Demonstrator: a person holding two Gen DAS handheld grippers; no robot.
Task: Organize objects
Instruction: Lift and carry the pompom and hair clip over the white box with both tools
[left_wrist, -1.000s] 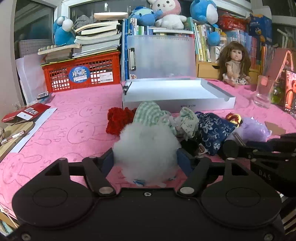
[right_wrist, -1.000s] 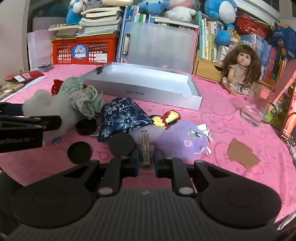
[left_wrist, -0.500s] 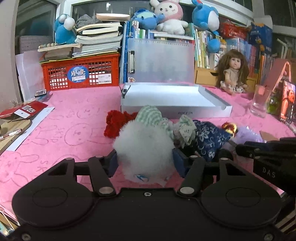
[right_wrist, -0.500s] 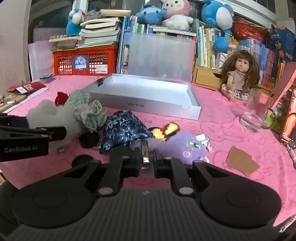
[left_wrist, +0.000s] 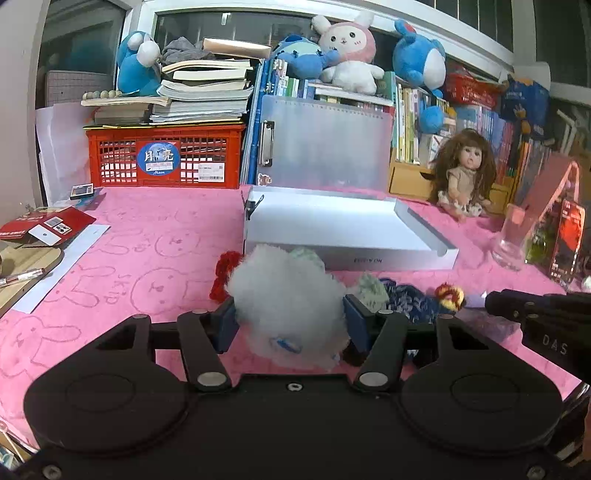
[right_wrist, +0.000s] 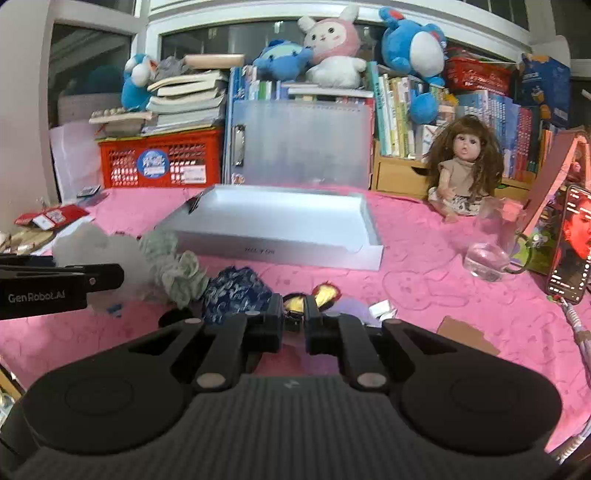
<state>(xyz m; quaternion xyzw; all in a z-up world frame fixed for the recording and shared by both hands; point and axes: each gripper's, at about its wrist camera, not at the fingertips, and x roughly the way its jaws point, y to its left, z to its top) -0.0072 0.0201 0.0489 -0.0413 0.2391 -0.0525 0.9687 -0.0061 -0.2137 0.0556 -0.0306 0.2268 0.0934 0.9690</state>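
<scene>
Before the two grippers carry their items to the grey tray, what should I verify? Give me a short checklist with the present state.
1. Left gripper holds the white fluffy ball: ok.
2. Right gripper holds the dark clip: ok, jaws nearly shut on it.
3. Grey tray open on top: ok.
4. Ball free of the green cloth: cannot tell.
5. Glass away from the tray: ok.

The desk (left_wrist: 155, 229) is covered in pink cloth. A white tray (left_wrist: 343, 236), glass (left_wrist: 511, 236) and doll (left_wrist: 463, 177) are set on it.
</scene>
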